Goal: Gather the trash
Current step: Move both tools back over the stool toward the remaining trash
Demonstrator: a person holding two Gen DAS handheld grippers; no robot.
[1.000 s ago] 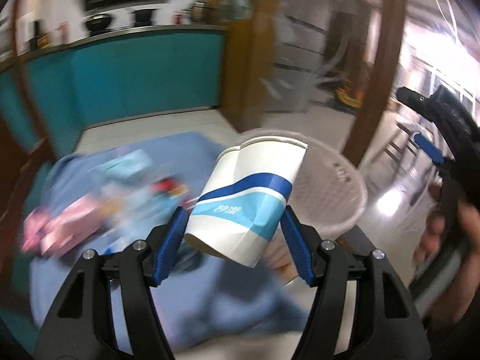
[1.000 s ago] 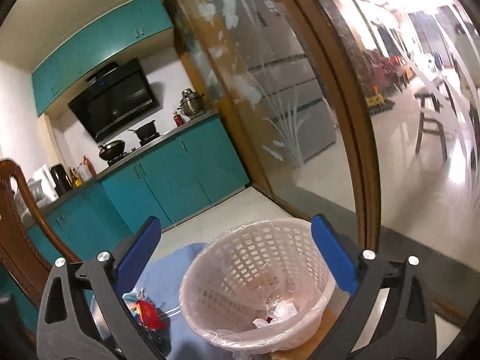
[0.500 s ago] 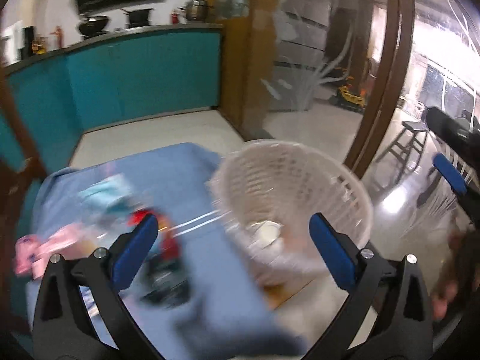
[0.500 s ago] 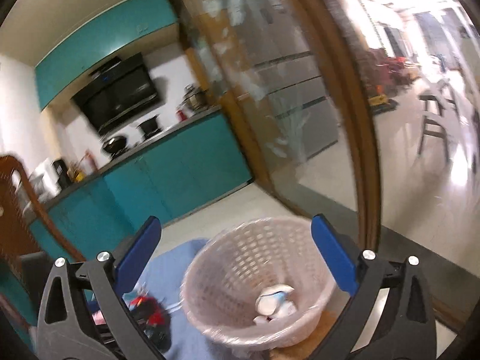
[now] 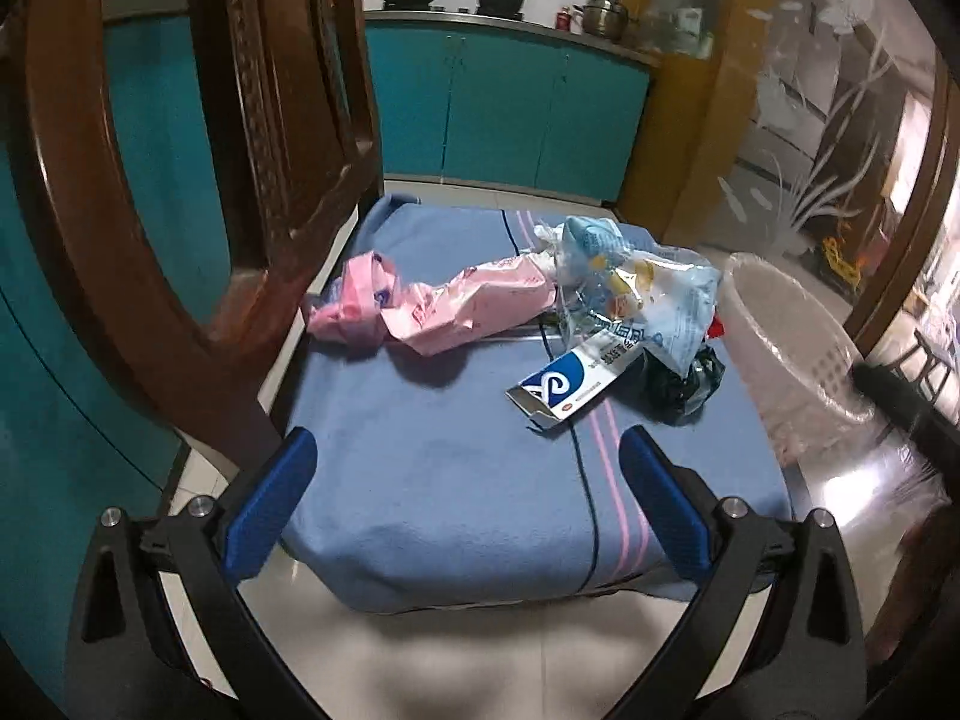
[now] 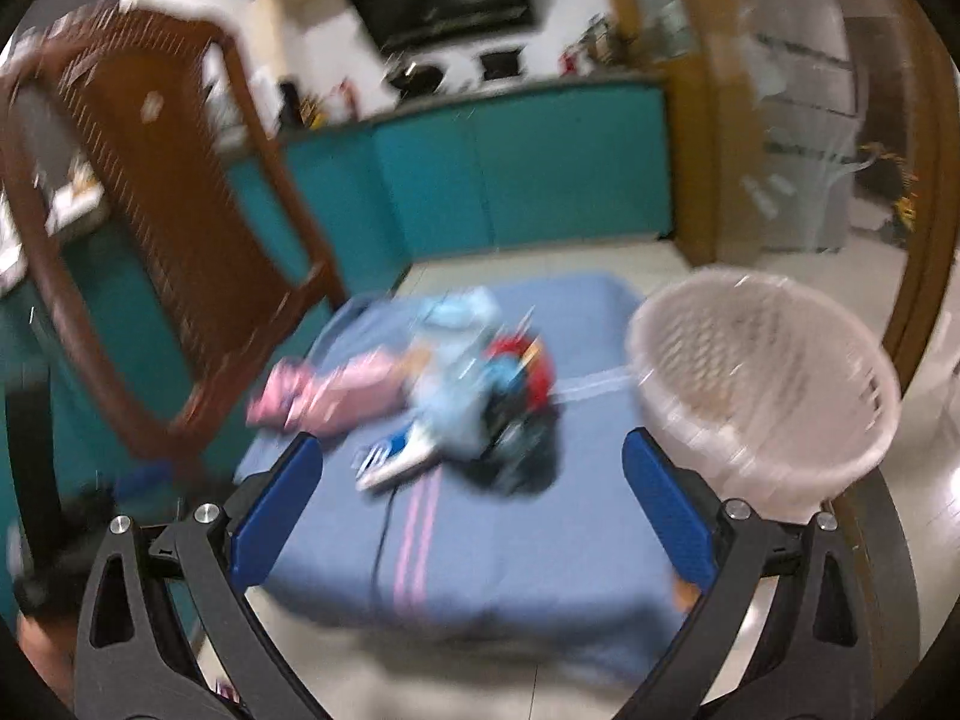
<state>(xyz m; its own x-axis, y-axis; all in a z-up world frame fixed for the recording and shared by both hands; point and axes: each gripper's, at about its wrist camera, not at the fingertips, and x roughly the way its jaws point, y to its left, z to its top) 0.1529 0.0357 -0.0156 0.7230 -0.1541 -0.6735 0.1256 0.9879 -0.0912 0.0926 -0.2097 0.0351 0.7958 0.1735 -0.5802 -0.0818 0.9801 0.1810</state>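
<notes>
Both my grippers hang above the near edge of the tabletop, which is covered by a blue cloth (image 5: 456, 480) with pink stripes. My left gripper (image 5: 468, 507) has its jaws spread wide with nothing between them, and my right gripper (image 6: 471, 507) is spread just as wide and also empty. The trash lies in a loose row across the far half of the tabletop. A crumpled pink wrapper (image 5: 432, 309) stretches with its long axis running left to right, its bunched end toward the left edge beside the wooden chair (image 5: 180, 180). Touching its right end is a clear and light-blue plastic bag (image 5: 636, 288), crumpled so I cannot read its print. A white and blue carton (image 5: 570, 384) lies flat with its long axis diagonal, the torn open end pointing toward the near edge and me, the other end tucked under the bag. Just right of it sits a dark crumpled wrapper (image 5: 684, 381), with a bit of red showing behind it. The white mesh basket (image 5: 792, 354) stands at the right edge, lined with clear film; its inside is hidden in the left wrist view. The right wrist view is blurred, so the trash there is only smeared colour beside the basket (image 6: 762, 396).
</notes>
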